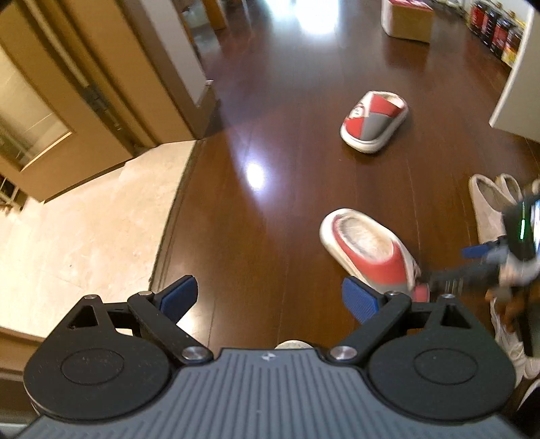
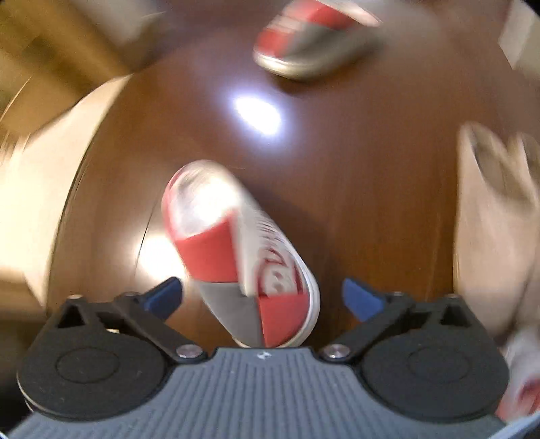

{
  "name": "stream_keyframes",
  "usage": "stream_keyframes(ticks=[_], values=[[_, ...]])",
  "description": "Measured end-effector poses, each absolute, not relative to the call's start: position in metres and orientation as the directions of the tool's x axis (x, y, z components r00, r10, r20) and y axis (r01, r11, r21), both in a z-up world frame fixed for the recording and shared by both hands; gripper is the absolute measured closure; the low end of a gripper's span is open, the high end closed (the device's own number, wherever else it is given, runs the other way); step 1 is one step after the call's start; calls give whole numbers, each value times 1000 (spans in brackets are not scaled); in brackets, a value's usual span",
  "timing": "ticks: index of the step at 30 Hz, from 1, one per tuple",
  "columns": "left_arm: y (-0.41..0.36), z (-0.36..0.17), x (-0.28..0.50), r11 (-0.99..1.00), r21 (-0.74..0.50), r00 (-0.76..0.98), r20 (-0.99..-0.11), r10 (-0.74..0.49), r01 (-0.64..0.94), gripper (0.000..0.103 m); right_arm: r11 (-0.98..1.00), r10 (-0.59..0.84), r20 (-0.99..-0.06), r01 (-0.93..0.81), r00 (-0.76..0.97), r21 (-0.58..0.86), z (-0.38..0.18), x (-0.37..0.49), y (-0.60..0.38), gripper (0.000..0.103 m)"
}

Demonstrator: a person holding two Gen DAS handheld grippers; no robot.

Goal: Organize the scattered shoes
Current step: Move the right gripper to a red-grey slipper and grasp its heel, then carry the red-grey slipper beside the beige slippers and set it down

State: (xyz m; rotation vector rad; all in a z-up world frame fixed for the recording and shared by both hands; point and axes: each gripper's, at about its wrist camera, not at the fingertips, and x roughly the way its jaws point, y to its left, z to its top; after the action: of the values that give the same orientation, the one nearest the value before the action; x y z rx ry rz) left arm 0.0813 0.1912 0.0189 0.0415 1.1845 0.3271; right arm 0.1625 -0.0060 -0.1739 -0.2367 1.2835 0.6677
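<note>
Red-and-grey near slipper (image 2: 236, 250): lay on the dark wood floor (image 1: 270, 101), tipped partly onto its side, its toe end between and beneath the right gripper (image 2: 261, 297); in the left wrist view the same slipper (image 1: 368, 250) sat just ahead and to the right of the left gripper (image 1: 270, 297)
Far slipper (image 1: 374, 121): sat upright on its sole further out, well apart from its mate, the pair not yet together
Pale slippers (image 1: 489, 206): lay side by side at the right edge of the floor, near the red one; the right wrist view was too blurred for detail
Right jaws: spread wide and released, the blue pads clear of the slipper on both sides, nothing gripped
Left jaws: also spread wide and empty, only bare floor between the pads
Right gripper seen from the left: its blurred dark body (image 1: 472, 270) was right at the near slipper's toe; contact could not be told
Handling, as a guess: a thick foam-like sole and fleecy lining suggested something light and squashy, unlikely to break, though apt to roll or skid on the glossy boards
Where to hold: across the sole's side walls or the stiff rim of the opening, rather than the soft upper
Cardboard box (image 1: 406, 20): stood far back, out of play
</note>
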Motion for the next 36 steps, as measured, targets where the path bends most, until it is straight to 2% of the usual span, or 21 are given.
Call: stream_keyframes(ticks=[5, 7, 12, 17, 22, 27, 31, 36], values=[[212, 19, 72, 938, 207, 318, -902, 293, -277, 9, 563, 256, -940, -825, 227, -46, -207, 130, 32, 1], [224, 15, 72, 929, 213, 299, -904, 304, -303, 9, 576, 247, -944, -816, 219, -39, -221, 133, 40, 1], [232, 9, 74, 923, 224, 270, -910, 313, -314, 9, 700, 188, -960, -714, 205, -15, -280, 153, 69, 1], [219, 8, 76, 935, 228, 275, -913, 302, -272, 9, 792, 165, -955, -610, 247, -22, -296, 144, 66, 13], [194, 15, 82, 951, 226, 315, -905, 286, -213, 9, 932, 34, -961, -356, 274, -69, -294, 151, -14, 13], [164, 22, 88, 960, 229, 358, -893, 274, -162, 9, 942, -59, -955, -300, 290, -149, -286, 148, -99, 12], [137, 25, 94, 966, 232, 380, -888, 259, -115, 9, 969, -7, -966, -237, 260, -71, -292, 149, -125, 9], [104, 23, 104, 965, 258, 386, -885, 259, -58, 9, 972, -5, -962, -224, 274, -69, -297, 138, -129, 9]])
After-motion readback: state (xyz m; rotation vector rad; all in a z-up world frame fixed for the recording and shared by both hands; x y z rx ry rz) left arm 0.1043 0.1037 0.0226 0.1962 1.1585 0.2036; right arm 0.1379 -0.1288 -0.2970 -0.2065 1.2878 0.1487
